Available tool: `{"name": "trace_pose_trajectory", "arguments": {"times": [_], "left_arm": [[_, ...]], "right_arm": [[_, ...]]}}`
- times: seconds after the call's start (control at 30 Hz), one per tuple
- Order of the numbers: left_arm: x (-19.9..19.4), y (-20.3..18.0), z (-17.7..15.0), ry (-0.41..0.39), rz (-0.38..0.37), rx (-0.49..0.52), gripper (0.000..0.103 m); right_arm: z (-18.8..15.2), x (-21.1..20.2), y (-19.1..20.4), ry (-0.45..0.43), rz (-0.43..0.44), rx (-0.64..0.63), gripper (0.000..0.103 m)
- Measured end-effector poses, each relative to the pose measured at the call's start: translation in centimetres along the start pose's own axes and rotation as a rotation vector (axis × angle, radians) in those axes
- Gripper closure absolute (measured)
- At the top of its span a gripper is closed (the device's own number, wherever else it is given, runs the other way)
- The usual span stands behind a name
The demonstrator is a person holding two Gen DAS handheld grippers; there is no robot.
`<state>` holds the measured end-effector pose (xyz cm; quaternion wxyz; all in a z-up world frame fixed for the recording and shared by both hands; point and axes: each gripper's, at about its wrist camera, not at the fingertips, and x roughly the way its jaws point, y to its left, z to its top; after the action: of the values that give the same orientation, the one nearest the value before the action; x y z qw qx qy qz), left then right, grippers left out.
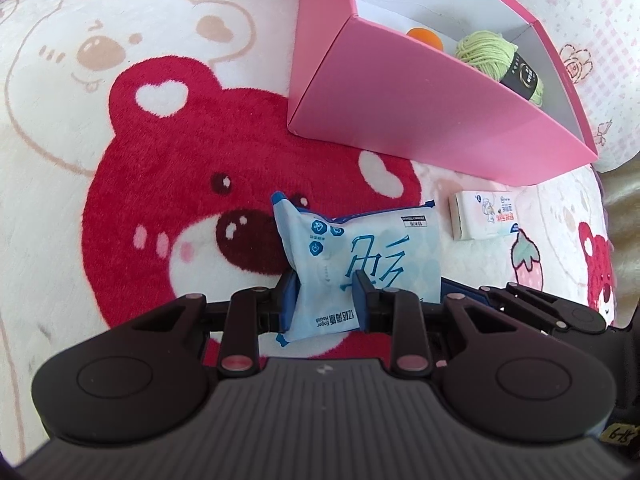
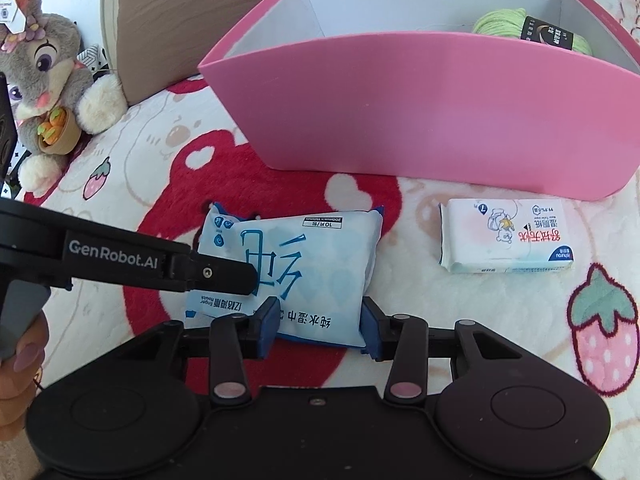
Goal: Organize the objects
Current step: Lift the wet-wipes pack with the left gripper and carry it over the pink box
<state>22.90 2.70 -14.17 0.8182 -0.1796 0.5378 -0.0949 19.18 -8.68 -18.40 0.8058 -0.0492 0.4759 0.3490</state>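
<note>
Here both grippers pinch one soft, crinkly blue wipes pack (image 2: 296, 264): the left gripper (image 1: 325, 300) squeezes one end, the right gripper (image 2: 318, 322) the near edge. It lies longways across the fluffy bear blanket (image 2: 140, 152), near the pink box (image 2: 420, 112).

"GenRobot.AI" on left gripper (image 2: 256, 276) arm
</note>
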Motion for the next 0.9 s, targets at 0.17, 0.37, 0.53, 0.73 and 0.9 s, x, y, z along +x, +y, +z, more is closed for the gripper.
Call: {"name": "trace_pose_trajectory", "arguments": {"times": [0.17, 0.37, 0.53, 0.73, 0.9], "left_arm": [[-0.8, -0.2, -0.5, -0.001, -0.006, 0.004, 0.075], [-1.8, -0.9, -1.2, -0.007, -0.013, 0.020, 0.075], [-2.7, -1.5, -1.7, -0.010, -0.024, 0.031, 0.075], [-3.5, -1.8, -2.2, -0.006, -0.046, 0.033, 0.075], [-4.3, -2.5, -2.6, -0.003, -0.061, 0.052, 0.074]], "right_arm": [[-0.2, -0.7, 0.4, 0.001, 0.003, -0.009, 0.053], [-0.6, -1.8, 0.5, 0.003, 0.005, -0.002, 0.052], [-0.9, -2.8, 0.6, 0.008, 0.007, 0.006, 0.051], [-1.2, -4.3, 1.1, 0.002, -0.005, -0.014, 0.050], [-1.9, -5.4, 1.1, 0.001, -0.001, -0.002, 0.049]]}}
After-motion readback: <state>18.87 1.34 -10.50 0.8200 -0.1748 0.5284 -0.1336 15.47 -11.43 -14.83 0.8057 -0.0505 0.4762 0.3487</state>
